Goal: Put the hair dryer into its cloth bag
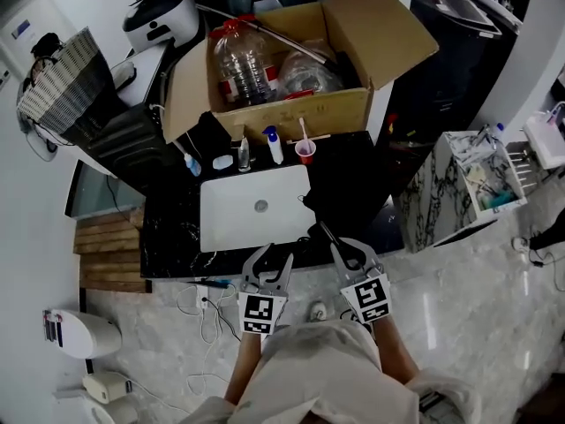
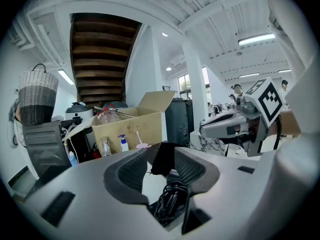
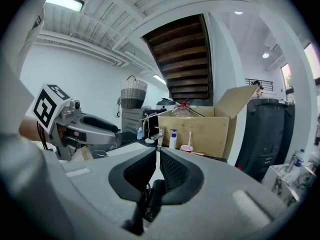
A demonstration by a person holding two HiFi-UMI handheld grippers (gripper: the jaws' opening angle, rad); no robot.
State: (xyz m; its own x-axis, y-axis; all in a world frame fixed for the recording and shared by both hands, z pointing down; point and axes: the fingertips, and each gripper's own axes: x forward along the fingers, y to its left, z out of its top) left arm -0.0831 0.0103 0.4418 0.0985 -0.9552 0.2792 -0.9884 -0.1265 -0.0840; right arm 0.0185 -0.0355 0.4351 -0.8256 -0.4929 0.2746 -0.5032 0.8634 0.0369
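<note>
Left gripper (image 2: 161,150): jaws narrowly apart, pinching black cloth bag (image 2: 162,161) at tips; coiled hair dryer cord (image 2: 168,200) just beneath, dryer body not made out. Right gripper (image 3: 156,150): nearly together, clamped on black strand (image 3: 152,195) low between pads. Ahead of both tips: black counter (image 1: 172,228), white sink (image 1: 254,206); beyond, staircase (image 2: 102,59), cardboard box (image 1: 291,113).

We wore a loose, pale top (image 1: 322,374). Our left hand-held gripper (image 1: 272,259) and right hand-held gripper (image 1: 351,254) had smooth light-grey shells, curved jaws lined with dark ribbed pads (image 2: 131,171), and shallow dark rectangular recesses. Each carried a cube (image 1: 259,313) bearing black-and-white square markers.
</note>
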